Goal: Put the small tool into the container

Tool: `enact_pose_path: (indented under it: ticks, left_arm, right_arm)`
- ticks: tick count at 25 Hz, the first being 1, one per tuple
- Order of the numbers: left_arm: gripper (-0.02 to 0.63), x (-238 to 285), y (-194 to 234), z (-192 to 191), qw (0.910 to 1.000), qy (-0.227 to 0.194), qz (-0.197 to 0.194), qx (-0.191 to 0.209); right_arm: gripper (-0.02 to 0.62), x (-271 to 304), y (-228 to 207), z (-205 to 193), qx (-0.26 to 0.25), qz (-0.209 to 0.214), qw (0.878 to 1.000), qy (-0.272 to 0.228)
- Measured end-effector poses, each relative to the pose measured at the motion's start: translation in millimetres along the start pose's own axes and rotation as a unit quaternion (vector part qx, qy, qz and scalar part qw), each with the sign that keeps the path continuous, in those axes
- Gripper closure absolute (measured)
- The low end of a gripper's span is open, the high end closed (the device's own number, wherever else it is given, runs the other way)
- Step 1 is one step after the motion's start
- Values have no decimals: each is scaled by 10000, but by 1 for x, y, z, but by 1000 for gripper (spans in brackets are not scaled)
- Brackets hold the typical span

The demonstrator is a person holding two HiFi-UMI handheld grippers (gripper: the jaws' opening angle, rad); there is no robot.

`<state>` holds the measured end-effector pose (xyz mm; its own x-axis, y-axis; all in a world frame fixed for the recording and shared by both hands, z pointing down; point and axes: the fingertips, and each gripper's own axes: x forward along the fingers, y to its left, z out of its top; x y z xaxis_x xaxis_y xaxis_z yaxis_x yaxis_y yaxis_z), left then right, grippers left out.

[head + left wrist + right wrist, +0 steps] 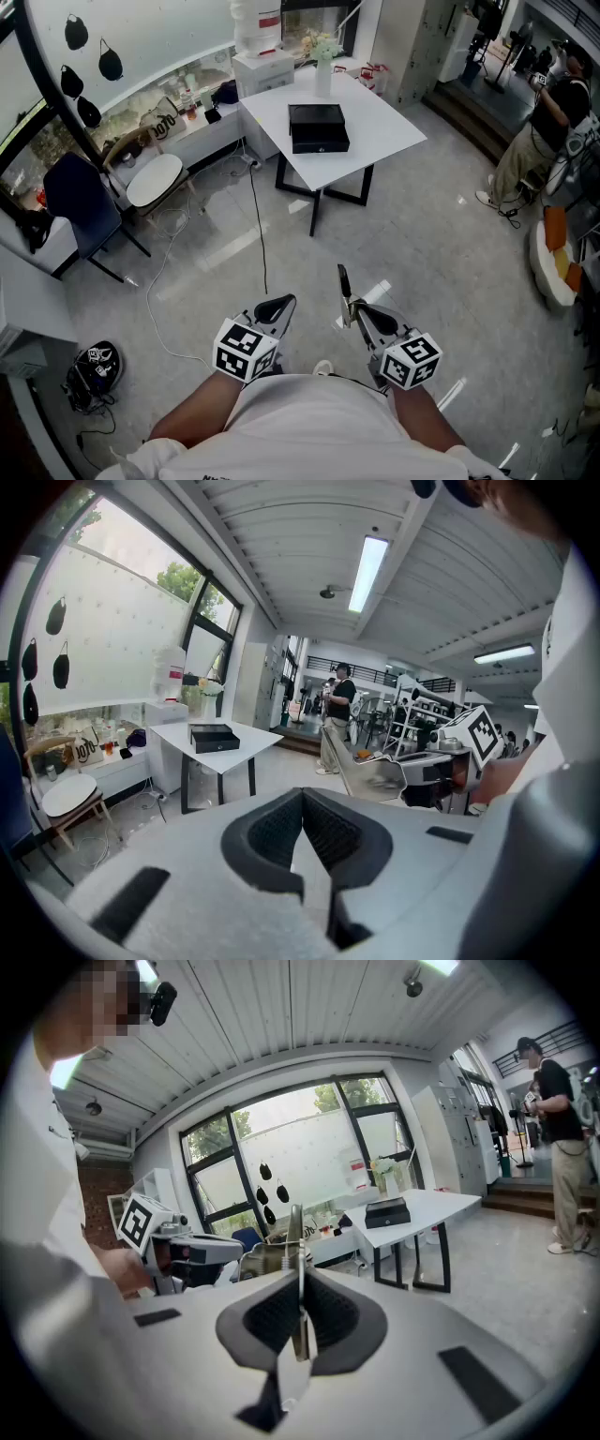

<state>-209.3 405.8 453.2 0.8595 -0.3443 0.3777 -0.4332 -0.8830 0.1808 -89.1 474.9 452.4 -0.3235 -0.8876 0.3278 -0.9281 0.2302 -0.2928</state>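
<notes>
A: small tool [344,289], where?
B: pinched in the right hand-held gripper [360,315]. It's a thin metal piece, most of it sticks out past the jaws. The right gripper view has it dead centre between them
A: left one?
B: left hand-held gripper [277,307] is clenched on nothing, jaws meet. It's held just beside the right one
A: container?
B: black container [318,128] sits on the white bench [389,122], well apart from both grippers, with open floor between. Can't tell from here if its top is open
A: so the step is the carry. Tips?
B: my read: keep the squeeze firm, a tool this thin could pivot. Watch the cable [258,225] on the floor. Get right over the container before letting go. If it needs opening, the left is free for that
</notes>
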Motion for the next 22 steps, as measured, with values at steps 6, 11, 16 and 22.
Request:
enact_pose_path:
  ticks: [6,11,16,22]
  left_arm:
    - [597,-1,0,-2,10000,-26,38,8]
    - [597,0,-4,-1,10000,9,58,-7]
    - [597,6,-8,-3,9998,27,103,-142]
    - [597,19,-18,-7,9995,90,244,-152]
  right_arm:
    - [586,0,1,-1,-11,20,10000,-29]
    - [586,-4,2,1,87,118,9999,-76]
    - [584,-6,1,-2,51,250,9997,18]
    - [584,-14,-20,-9,75,303,9995,31]
